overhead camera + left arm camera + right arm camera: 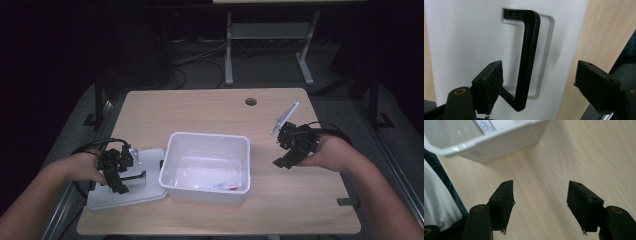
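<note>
Two grippers, one lid: I go through the views in turn.

High view, lid: I see the lid (145, 192) lying flat on the table (210, 107) at its near left corner, just beside the bin (172, 167) and a little over the table's edge.
High view, left gripper: my left gripper (120, 176) hangs over the lid at its black handle (131, 177).
High view, right gripper: my right gripper (284, 161) is held off the table to the right of the bin, well apart from the lid.
High view, bin: white, open-topped, with a small packet (226, 186) lying on its floor.

Left gripper view, grip: my jaws stand spread with the handle (530, 50) between them; the left pad sits near its lower end, the right pad is well clear, so nothing is pinched yet.
Left gripper view, handling: I judge the lid (466, 40) a light, stiff plastic sheet, smooth and likely slippery on its faces.
Left gripper view, where to hold: I would take the handle's long straight bar, near its middle, so the lid hangs level; it is thin, so my jaws must close a good way.

Right gripper view, grip: my jaws are spread with bare table (574, 152) between them, holding nothing.
Right gripper view, bin: its corner (499, 142) sits ahead of the jaws, apart from them.
</note>
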